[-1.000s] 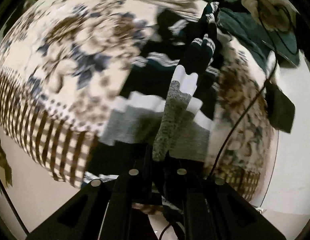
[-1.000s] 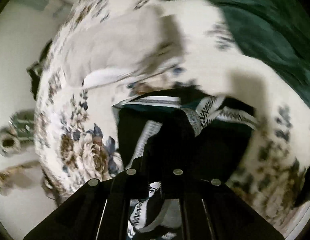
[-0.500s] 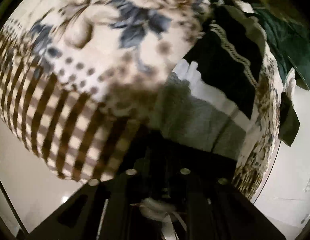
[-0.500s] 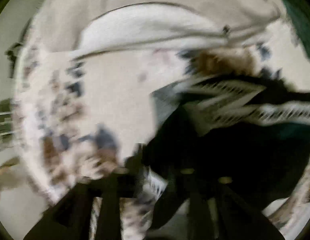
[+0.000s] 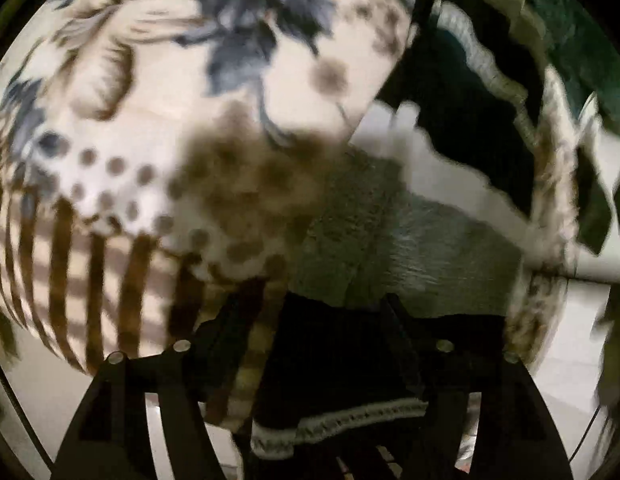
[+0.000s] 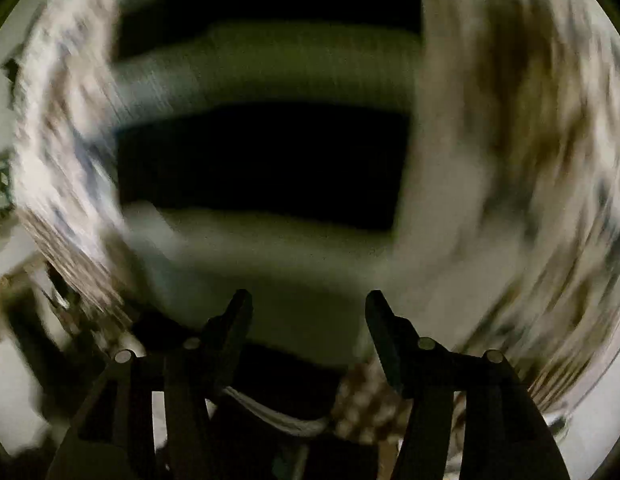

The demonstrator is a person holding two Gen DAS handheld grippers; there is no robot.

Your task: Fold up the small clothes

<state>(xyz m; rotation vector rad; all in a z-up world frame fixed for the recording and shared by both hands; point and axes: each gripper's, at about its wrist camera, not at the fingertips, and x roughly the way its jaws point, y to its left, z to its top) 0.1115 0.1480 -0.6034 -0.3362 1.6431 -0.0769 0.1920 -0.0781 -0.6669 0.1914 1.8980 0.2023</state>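
Lying flat on the flowery cream blanket (image 5: pixel 237 92): the black, white and grey striped knit garment (image 5: pixel 410 240). Opening wide, touching no cloth: left gripper (image 5: pixel 314 312), right gripper (image 6: pixel 307 308).

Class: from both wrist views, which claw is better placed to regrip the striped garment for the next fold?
Left, probably. The left claw, opening, sits over the striped garment hem in a fairly steady view. The right claw view is smeared.
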